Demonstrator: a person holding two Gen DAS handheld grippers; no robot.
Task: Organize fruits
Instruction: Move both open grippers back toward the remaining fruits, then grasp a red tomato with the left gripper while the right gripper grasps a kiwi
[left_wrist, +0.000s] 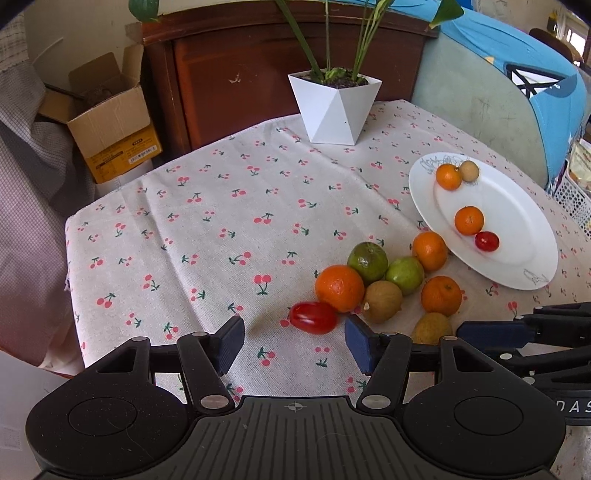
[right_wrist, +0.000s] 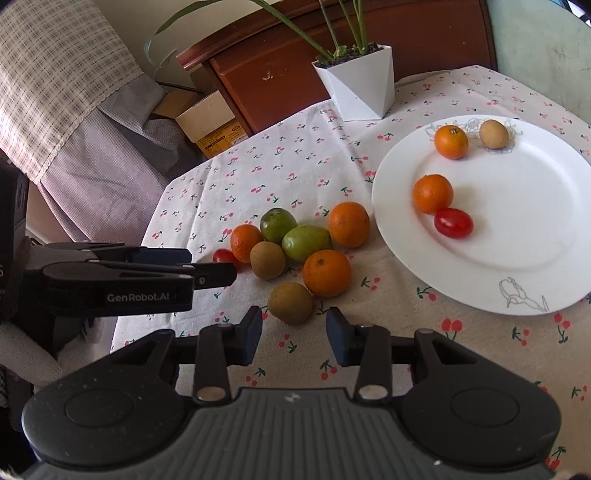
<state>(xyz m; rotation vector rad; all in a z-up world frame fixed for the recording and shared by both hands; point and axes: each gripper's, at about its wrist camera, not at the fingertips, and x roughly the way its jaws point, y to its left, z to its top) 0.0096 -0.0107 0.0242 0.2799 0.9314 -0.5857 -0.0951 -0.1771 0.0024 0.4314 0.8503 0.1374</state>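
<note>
White plate (right_wrist: 517, 258), on bench w/ cherry-print cloth (left_wrist: 207, 229), holds four items: two oranges (right_wrist: 432, 194), one red tomato (right_wrist: 453, 222), one small brown fruit (right_wrist: 493, 134) at far rim. Loose pile (right_wrist: 295, 251) beside plate's left edge: three oranges, two green fruits, brown fruits, plus a second tomato (left_wrist: 313, 317) at the near-left end. Left gripper (left_wrist: 295, 345): jaws spread, nothing between pads; tomato lies just ahead, apart from them. Right gripper (right_wrist: 293, 336): jaws spread, empty, a brown fruit (right_wrist: 290, 302) just ahead. White pot (left_wrist: 334, 107) w/ plant stands at far bench edge. Cardboard box (left_wrist: 110, 118) on floor, contents unclear.
</note>
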